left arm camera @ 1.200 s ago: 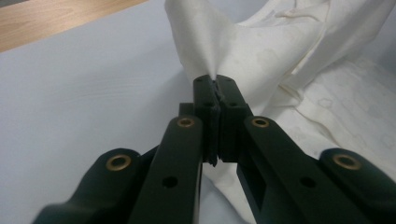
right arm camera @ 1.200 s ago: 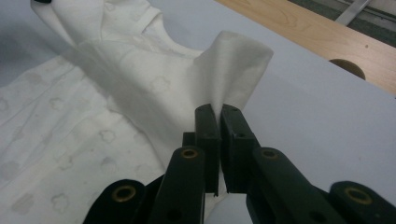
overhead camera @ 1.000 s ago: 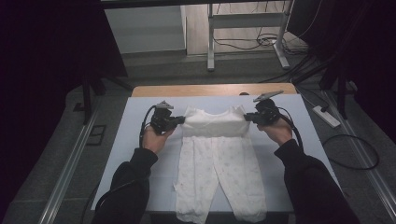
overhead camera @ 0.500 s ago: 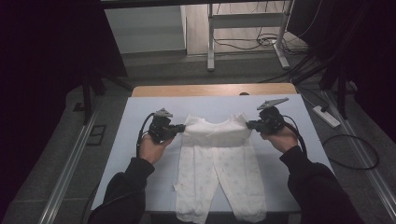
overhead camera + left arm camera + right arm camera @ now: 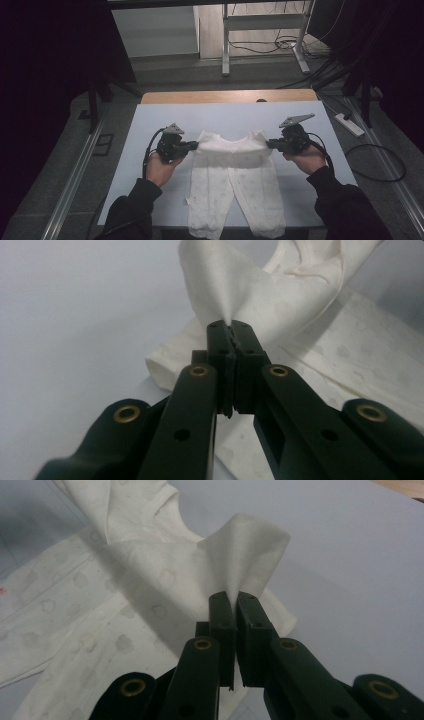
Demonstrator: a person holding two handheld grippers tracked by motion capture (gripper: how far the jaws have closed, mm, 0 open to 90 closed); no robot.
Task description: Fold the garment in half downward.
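Dim floor with loose cables surrounds your bench (image 5: 150,125), whose pale sheet leaves bare room at 9 and 3 o'clock beyond each hand and a wide strip toward 12, up to the wooden far edge. Across its middle lies the white baby romper (image 5: 232,185), legs running to 6 o'clock and hanging over the near edge. Your left tongs (image 5: 192,145) are clamped on its shoulder at 9 o'clock; your right tongs (image 5: 270,144) pinch the other shoulder at 3, both corners lifted off the sheet.
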